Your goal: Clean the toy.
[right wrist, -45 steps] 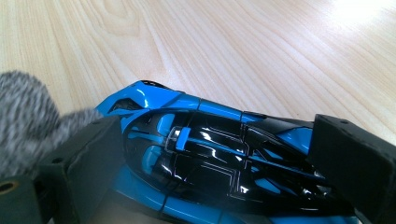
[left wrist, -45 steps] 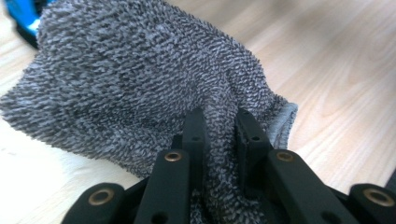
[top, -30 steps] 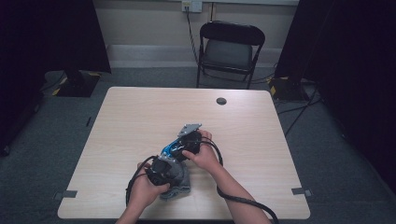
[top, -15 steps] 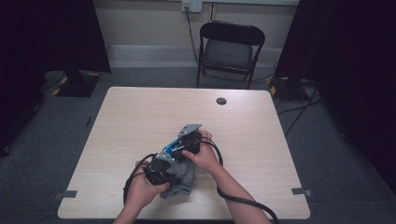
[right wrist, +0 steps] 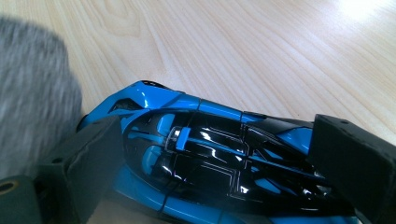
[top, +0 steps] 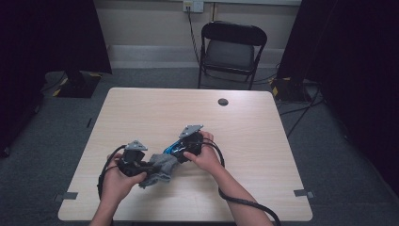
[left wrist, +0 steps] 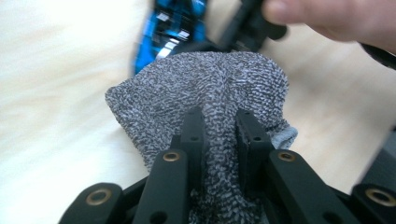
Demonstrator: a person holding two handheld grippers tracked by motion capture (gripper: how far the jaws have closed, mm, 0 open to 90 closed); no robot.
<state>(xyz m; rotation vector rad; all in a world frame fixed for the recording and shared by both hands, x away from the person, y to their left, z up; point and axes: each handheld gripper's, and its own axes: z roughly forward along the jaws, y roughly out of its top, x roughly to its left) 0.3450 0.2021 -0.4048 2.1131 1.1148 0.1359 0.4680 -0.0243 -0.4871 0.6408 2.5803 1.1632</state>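
Note:
A blue and black toy car (right wrist: 210, 158) lies on the wooden table (top: 263, 141), and the two pads of my right gripper (right wrist: 219, 154) press on its ends. From above, the right gripper (top: 176, 149) points toward the lower left, with the car (top: 171, 148) at its tip. My left gripper (left wrist: 219, 119) is shut on a pinch of grey knitted cloth (left wrist: 201, 84). The cloth (top: 162, 168) hangs between the left gripper (top: 151, 166) and the car. The cloth's far edge (right wrist: 32, 93) sits against the car's nose.
A small dark round disc (top: 223, 101) lies near the table's far edge. A black folding chair (top: 233, 49) stands beyond the table. Cables trail from both grippers over the near edge. Tape marks sit at the table's near corners.
My left gripper has moved left and a little up with the grey cloth, drawing it away from the car. The right gripper has stayed put.

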